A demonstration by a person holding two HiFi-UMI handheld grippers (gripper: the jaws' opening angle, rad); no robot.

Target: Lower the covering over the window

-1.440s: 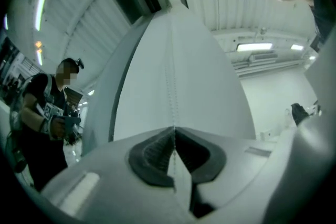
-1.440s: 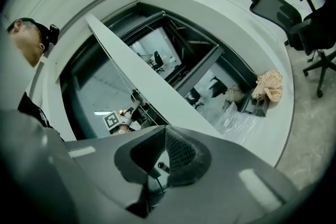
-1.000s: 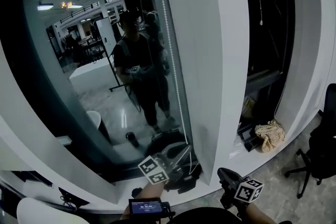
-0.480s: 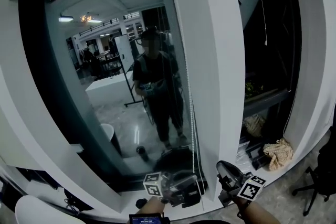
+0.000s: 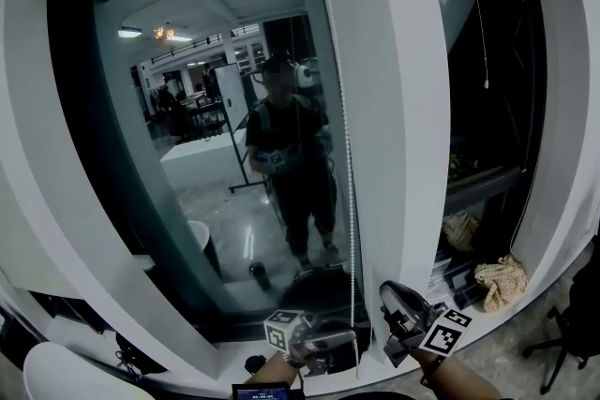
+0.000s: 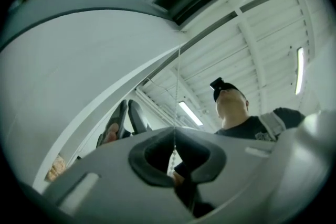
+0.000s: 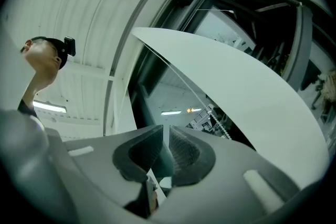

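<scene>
A white bead chain [image 5: 345, 164] hangs down the right side of the dark window pane [image 5: 187, 201], beside the white pillar. My left gripper [image 5: 349, 339] is at the chain's lower end, above the sill. In the left gripper view the jaws [image 6: 175, 140] are shut on the bead chain [image 6: 177, 86], which runs taut upward from them. My right gripper [image 5: 392, 295] stands a little to the right, off the chain. Its jaws [image 7: 167, 149] are closing, with a narrow gap and nothing between them. The chain [image 7: 218, 122] passes beyond them. The covering itself is not plainly seen.
A wide white pillar [image 5: 394, 108] separates this pane from a second window with its own thin cord [image 5: 483, 33]. A crumpled cloth [image 5: 502, 281] and dark items lie on the right sill. A person's reflection [image 5: 291, 155] shows in the glass. A white chair [image 5: 56, 379] is at lower left.
The head view has tipped upward, showing more of the window's top, and both grippers sit lower in it. The left gripper stays at the chain; the right one stays beside it.
</scene>
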